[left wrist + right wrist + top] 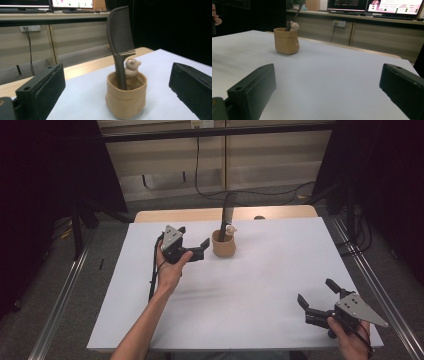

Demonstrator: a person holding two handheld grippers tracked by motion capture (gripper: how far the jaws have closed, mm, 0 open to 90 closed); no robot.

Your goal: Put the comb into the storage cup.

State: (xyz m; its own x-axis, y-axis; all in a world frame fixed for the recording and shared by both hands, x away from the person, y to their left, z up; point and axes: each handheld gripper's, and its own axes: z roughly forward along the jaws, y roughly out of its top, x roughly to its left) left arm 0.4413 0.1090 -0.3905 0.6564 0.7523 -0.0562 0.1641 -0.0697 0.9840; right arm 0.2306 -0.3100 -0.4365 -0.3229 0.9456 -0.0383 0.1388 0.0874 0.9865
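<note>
Tan fabric pot (pixel 223 245) upright toward the far middle of the white surface (pixel 260 285), holding a dark comb (pixel 228 212) that stands handle-down, teeth end high, plus a small bear-shaped figure (pixel 230 231) just beside the comb's handle.

Left gripper (pixel 196 249) just beside the pot, on its left, jaws spread wide and empty. From the left gripper view, pot (pixel 126 97) and comb (pixel 120 37) framed between the two jaws, neither jaw touching.

Likely risks from here: soft, light-looking pot prone to tipping or sliding if a jaw nudges its wall; tall comb probably top-heavy, apt to lever the pot over if caught near the teeth or pulled at a slant; bear figure (pixel 132 67) easily dragged out or pinched along with the handle. No support on the pot from the other side.

Left forearm stretched forward from the bottom edge, hand (pixel 170 267) wrapped under the gripper body, jaws pointing right toward the pot. Right gripper (pixel 317 296) well apart at the near right corner, low over the surface, jaws wide and empty, aimed left and away.
</note>
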